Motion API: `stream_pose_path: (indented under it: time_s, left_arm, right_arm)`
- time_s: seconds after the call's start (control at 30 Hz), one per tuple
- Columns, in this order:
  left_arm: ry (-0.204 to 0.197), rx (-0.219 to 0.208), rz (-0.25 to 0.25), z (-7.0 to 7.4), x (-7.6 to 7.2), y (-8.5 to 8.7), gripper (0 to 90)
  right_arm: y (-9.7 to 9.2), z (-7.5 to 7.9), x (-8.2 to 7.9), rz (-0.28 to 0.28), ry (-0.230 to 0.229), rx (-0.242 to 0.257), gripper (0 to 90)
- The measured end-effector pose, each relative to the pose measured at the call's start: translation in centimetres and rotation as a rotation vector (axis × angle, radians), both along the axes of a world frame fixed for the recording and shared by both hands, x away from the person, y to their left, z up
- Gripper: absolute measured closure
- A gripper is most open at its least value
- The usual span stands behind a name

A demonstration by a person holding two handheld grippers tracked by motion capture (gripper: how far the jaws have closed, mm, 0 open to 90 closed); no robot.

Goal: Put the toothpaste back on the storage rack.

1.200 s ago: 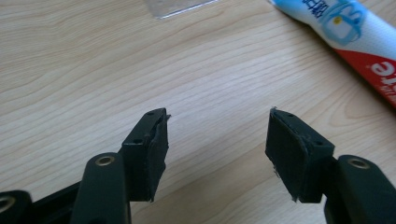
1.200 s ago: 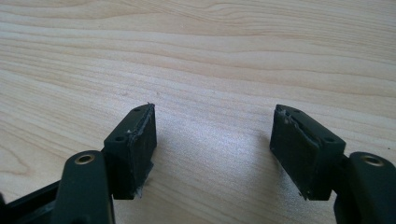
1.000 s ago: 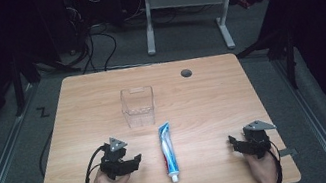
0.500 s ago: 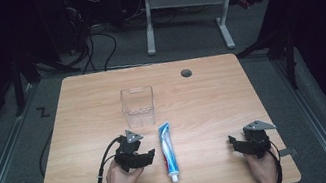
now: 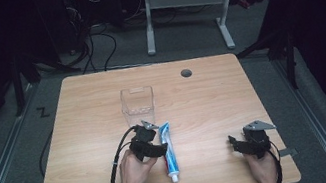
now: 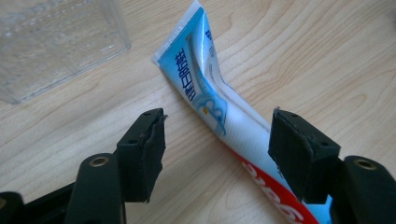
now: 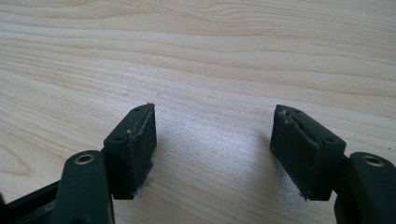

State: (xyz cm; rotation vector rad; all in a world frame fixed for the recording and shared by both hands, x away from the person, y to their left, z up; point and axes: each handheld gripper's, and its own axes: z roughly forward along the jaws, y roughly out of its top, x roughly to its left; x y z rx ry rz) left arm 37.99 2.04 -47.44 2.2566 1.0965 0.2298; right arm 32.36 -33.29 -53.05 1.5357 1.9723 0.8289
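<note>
On a pale wooden worktop (image 5: 82, 136), the left hand-held gripper (image 6: 217, 140) straddles the toothpaste tube (image 5: 168, 151), jaws wide and just opening further, near the clear box (image 5: 138, 107); an off-centre squeeze could skid it.

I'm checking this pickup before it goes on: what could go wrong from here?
The toothpaste tube lies slantwise between the open left claw jaws, under the right-hand jaw, so closing now might pinch it off-centre and let it twist or slip. The clear plastic box stands close beyond the tube; a forward push could nudge it.
</note>
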Motion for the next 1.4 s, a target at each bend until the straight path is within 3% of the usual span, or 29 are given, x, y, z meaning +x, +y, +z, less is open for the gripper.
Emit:
stream_pose_path:
  time_s: [0.17,0.23,0.3,0.47,0.7,1.4]
  left_arm:
    - [0.008,0.019,0.016,-0.3,0.8,-1.3,36.5]
    - [-0.003,0.048,0.017,-0.7,1.0,-1.7,36.4]
    - [0.01,0.071,0.014,-1.2,1.3,-2.1,35.5]
    - [0.028,0.049,0.035,-1.6,1.7,-2.5,36.6]
    - [0.071,0.054,0.039,-2.2,2.0,-3.0,40.0]
    - [0.102,0.048,0.083,-2.5,2.9,-3.1,42.1]
  right_arm:
    - [0.0,0.0,0.0,0.0,0.001,0.001,31.5]
    - [0.0,0.0,0.0,0.001,0.002,0.001,31.3]
    - [0.0,0.0,0.0,0.002,0.003,0.003,30.7]
    - [0.1,0.0,0.0,0.009,0.002,0.002,30.6]
    - [0.1,0.0,0.0,0.009,0.002,0.002,30.5]
    - [0.1,0.0,-0.1,0.013,0.002,0.0,30.5]
